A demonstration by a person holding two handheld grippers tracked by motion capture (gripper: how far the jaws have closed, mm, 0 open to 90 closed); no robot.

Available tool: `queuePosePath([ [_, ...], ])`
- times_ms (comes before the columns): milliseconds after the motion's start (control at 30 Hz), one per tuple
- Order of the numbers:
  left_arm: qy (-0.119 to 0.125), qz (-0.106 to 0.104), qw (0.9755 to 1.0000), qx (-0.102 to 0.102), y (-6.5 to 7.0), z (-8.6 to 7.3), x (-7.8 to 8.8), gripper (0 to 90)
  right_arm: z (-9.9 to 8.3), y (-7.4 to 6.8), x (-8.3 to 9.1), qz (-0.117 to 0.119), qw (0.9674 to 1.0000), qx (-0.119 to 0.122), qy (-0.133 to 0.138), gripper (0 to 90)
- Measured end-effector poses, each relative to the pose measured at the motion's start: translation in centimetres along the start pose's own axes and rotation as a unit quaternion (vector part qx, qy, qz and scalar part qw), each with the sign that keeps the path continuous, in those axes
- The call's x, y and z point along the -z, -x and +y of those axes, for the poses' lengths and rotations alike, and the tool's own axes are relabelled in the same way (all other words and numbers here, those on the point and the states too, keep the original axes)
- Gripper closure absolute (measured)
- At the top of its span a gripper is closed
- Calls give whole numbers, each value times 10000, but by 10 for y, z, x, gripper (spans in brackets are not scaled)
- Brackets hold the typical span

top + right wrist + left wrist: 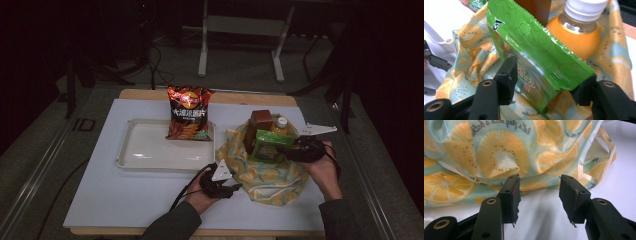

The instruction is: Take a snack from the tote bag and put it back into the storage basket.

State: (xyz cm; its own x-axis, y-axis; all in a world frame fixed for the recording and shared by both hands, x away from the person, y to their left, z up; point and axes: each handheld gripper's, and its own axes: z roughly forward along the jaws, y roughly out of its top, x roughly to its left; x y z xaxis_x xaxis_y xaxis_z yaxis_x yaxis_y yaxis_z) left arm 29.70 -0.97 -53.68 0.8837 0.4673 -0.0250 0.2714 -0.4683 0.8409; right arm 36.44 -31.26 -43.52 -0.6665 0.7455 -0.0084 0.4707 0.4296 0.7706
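Fruit-print bag [265, 172] around green packet [270, 145], bottle [281, 123], brown box [260, 125].

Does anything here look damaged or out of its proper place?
The left tool's pads look worn, their edges ragged and torn. The red chip bag stands upright against the tray's far rim instead of lying flat. Nothing looks spilled.

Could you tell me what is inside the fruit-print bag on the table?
The fruit-print bag holds a green snack packet, an orange drink bottle and a brown carton. Anything lower down is hidden by the cloth.
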Motion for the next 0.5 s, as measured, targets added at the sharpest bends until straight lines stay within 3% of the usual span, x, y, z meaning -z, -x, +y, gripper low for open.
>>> queuePosePath([
  [500, -3, 2, 10000, -1, 0, 0, 0, 506, -5, 1, 3, 395, 9988, 286, 76, 693],
])
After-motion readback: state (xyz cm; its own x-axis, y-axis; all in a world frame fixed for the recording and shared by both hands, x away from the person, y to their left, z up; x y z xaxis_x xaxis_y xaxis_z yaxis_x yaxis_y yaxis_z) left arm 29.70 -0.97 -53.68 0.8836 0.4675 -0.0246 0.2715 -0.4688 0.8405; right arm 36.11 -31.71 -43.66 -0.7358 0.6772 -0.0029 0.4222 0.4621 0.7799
